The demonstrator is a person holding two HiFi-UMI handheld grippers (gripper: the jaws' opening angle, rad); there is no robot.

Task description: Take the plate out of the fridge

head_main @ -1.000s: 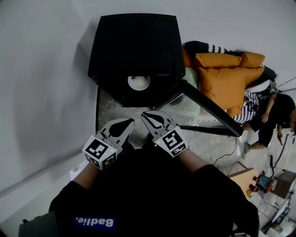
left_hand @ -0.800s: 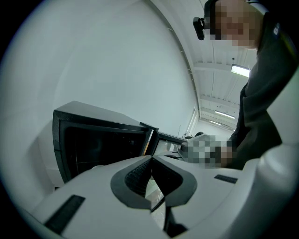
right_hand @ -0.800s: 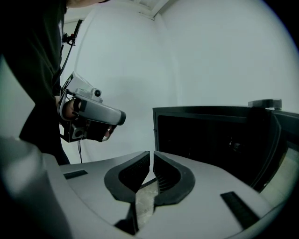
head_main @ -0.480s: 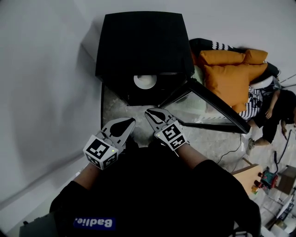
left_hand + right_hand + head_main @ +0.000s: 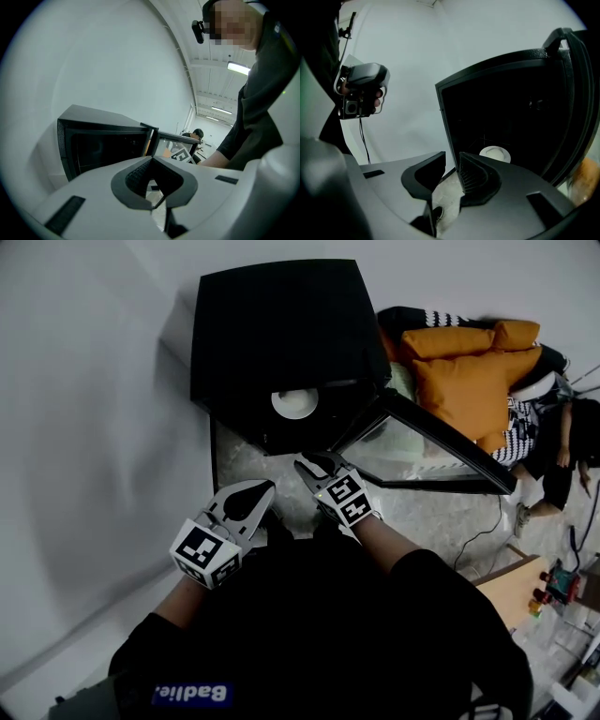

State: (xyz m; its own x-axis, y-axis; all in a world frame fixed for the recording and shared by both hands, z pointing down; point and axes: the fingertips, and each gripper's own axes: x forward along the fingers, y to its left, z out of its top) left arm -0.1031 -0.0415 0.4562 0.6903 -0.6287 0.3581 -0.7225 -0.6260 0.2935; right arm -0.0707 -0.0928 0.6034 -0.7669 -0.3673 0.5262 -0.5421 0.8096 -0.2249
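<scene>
Ideally the right gripper [image 5: 315, 461], its empty jaws just opening partway, should reach level for the plate [image 5: 294, 404] inside the fridge [image 5: 272, 324] at upper centre, while the left gripper [image 5: 266, 487] is shut and empty.

Orange cushions [image 5: 464, 381] against a striped blanket [image 5: 514, 442], white wall [image 5: 84, 427], speckled floor [image 5: 436, 517], wooden tabletop [image 5: 511, 592]

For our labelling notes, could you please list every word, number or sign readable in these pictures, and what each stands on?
"Badlie." in white letters, on the blue patch on the person's black top; it is seen the wrong way up, so the reading is uncertain.
Square black-and-white patterns, no words, on the left gripper and the right gripper.
Fridge: no readable text.
</scene>
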